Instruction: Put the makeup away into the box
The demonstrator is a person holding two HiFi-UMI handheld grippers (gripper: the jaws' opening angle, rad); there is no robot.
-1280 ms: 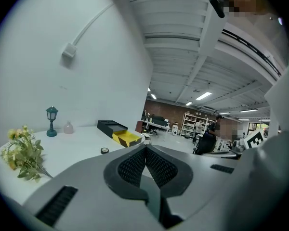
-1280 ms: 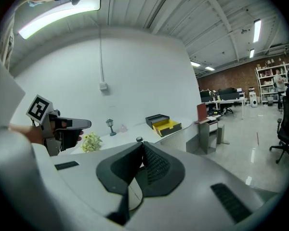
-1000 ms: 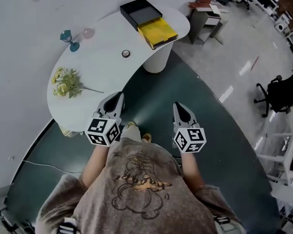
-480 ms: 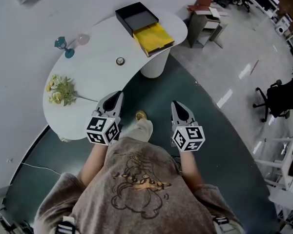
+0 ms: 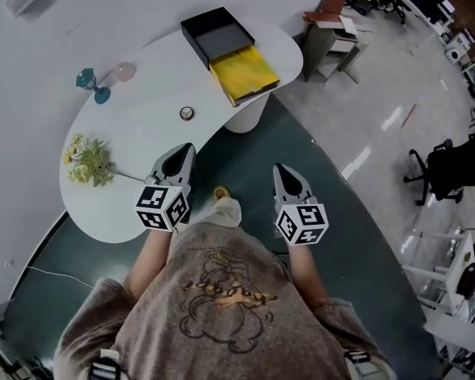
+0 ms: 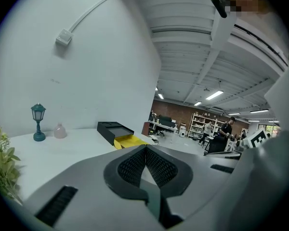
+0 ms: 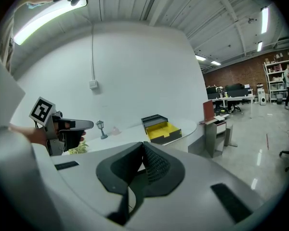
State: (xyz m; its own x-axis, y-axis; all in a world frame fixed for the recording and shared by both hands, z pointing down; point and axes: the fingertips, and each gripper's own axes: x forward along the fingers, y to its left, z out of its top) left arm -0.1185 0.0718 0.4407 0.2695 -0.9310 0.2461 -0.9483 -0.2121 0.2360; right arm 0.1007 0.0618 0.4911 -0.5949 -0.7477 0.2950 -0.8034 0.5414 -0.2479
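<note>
A black box (image 5: 218, 34) with a yellow drawer (image 5: 244, 73) pulled out stands at the far end of the white curved table (image 5: 142, 125). A small round makeup compact (image 5: 187, 113) lies mid-table. My left gripper (image 5: 180, 152) hangs over the table's near edge, jaws shut and empty (image 6: 145, 150). Over the dark floor beside the table is my right gripper (image 5: 284, 172), jaws together with nothing in them (image 7: 143, 146). Both gripper views show the box (image 6: 116, 131) (image 7: 159, 126) ahead in the distance.
A teal lamp ornament (image 5: 91, 81) and a pink bottle (image 5: 124, 71) stand at the table's back edge, with a flower sprig (image 5: 83, 161) at its left end. A small side desk (image 5: 332, 34) and an office chair (image 5: 451, 161) are to the right.
The person has stepped toward the table; both grippers have advanced together, and the left one now reaches over the table's near edge. Jaws unchanged.
</note>
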